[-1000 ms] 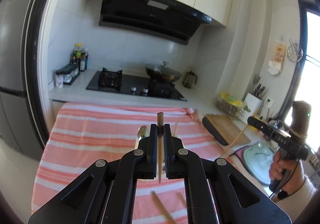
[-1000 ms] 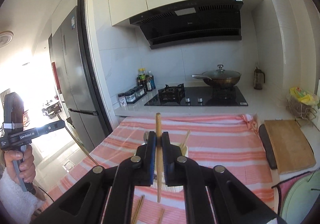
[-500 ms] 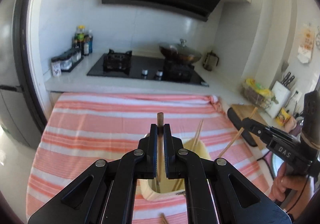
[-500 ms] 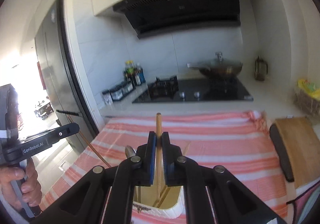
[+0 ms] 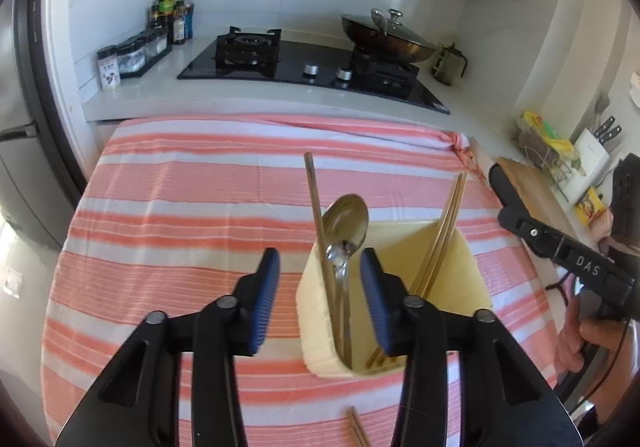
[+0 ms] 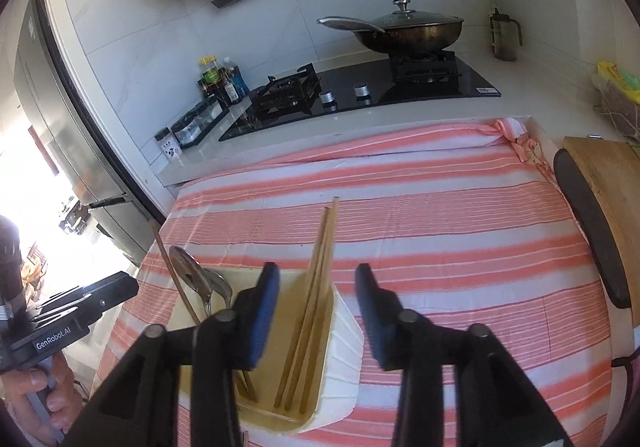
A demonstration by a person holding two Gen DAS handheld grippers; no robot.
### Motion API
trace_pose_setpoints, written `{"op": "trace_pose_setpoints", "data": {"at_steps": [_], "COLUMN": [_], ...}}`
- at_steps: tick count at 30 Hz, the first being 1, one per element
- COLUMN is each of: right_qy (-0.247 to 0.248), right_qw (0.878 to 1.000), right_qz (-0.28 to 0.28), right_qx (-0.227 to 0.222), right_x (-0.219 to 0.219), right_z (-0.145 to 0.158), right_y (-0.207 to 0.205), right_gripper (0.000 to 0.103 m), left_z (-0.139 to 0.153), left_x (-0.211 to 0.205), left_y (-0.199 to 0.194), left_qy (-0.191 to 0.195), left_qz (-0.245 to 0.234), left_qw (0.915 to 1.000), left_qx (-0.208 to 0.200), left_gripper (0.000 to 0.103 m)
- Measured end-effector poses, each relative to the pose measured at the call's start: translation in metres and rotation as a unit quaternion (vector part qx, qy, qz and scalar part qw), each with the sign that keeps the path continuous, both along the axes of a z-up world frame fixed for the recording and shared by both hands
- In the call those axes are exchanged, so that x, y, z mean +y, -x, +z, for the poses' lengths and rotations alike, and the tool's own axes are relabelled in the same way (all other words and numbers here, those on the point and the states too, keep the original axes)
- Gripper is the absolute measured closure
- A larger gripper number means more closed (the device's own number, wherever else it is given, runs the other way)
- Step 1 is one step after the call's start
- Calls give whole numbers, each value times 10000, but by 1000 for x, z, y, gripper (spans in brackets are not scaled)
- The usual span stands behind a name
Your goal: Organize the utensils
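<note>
**Chopsticks dropped into the holder as both grippers let go**

Both grippers, which a second ago each pinched a single chopstick high above the striped cloth, have come down over the cream holder and their jaws have just been opening; nothing is between the blue pads now. From the left wrist view, the left gripper (image 5: 320,299) stands about half open over the near left corner of the holder (image 5: 472,267), empty. One chopstick (image 5: 316,215) leans upright against the holder's left wall, touching a metal spoon (image 5: 346,225) whose bowl rises above the rim. A bundle of chopsticks (image 5: 446,231) leans toward the far right corner. Another pair (image 5: 358,429) lies flat on the striped cloth (image 5: 180,207) just in front of the holder, partly hidden by the gripper.

From the right wrist view, the right gripper (image 6: 318,311) is likewise about half open and empty, over the right half of the holder (image 6: 344,331), where a few chopsticks (image 6: 320,263) lean against the far rim. A hand (image 6: 44,395) grasps the left gripper's handle at the left edge. Beyond the cloth, a lidded wok (image 6: 412,31) sits on the black stove (image 6: 360,87).
</note>
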State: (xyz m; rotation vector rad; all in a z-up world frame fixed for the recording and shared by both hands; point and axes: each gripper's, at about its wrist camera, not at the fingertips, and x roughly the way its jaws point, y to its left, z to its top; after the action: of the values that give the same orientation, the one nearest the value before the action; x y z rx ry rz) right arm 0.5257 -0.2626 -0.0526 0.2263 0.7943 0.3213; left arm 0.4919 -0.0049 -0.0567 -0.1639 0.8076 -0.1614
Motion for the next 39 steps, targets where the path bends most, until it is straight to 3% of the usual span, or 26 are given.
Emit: {"op": "trace_pose_setpoints", "data": {"at_steps": [3, 6, 11, 16, 17, 19, 21, 22, 23, 24, 27, 39], "right_qy": [130, 695, 1838, 2012, 1902, 1864, 1714, 1605, 1448, 1349, 1869, 1761], "right_qw": [9997, 9976, 9814, 9763, 9789, 9789, 9809, 9828, 9859, 9880, 9799, 9816], "right_qz": [17, 44, -179, -442, -535, -632, -680, -665, -514, -300, -218, -218], "right_qx": [-205, -37, 522, 662, 527, 553, 615, 629, 657, 693, 667, 702], "right_x": [-16, -34, -60, -71, -74, -78, -85, -88, -89, -86, -69, -73], "right_z": [-3, -33, -116, -154, -153, -155, -157, -158, -159, -161, -163, -163], "right_y": [32, 74, 130, 149, 151, 149, 147, 147, 146, 145, 147, 147], "right_gripper": [54, 48, 48, 48, 41, 36, 30, 21, 4, 0, 0, 0], "left_z": [-9, -38, -113, -161, -167, -170, -171, -172, -173, -174, -173, -173], "left_x": [15, 31, 40, 34, 35, 34, 30, 29, 29, 29, 31, 31], "left_y": [32, 71, 121, 139, 141, 143, 143, 143, 143, 141, 140, 140], "left_qy": [-37, -126, -389, -660, -667, -822, -903, -930, -955, -967, -944, -950], "left_qz": [-53, -21, 90, 324, 374, 427, 378, 359, 362, 377, 387, 390], "left_qw": [10000, 9997, 9959, 9942, 9942, 9944, 9939, 9935, 9931, 9927, 9928, 9927], "left_qx": [-10, 206, 815, 780, 750, 512, 518, 546, 577, 619, 635, 638], "left_gripper": [39, 24, 24, 24, 24, 20, 14, 12, 6, 4, 3, 1]}}
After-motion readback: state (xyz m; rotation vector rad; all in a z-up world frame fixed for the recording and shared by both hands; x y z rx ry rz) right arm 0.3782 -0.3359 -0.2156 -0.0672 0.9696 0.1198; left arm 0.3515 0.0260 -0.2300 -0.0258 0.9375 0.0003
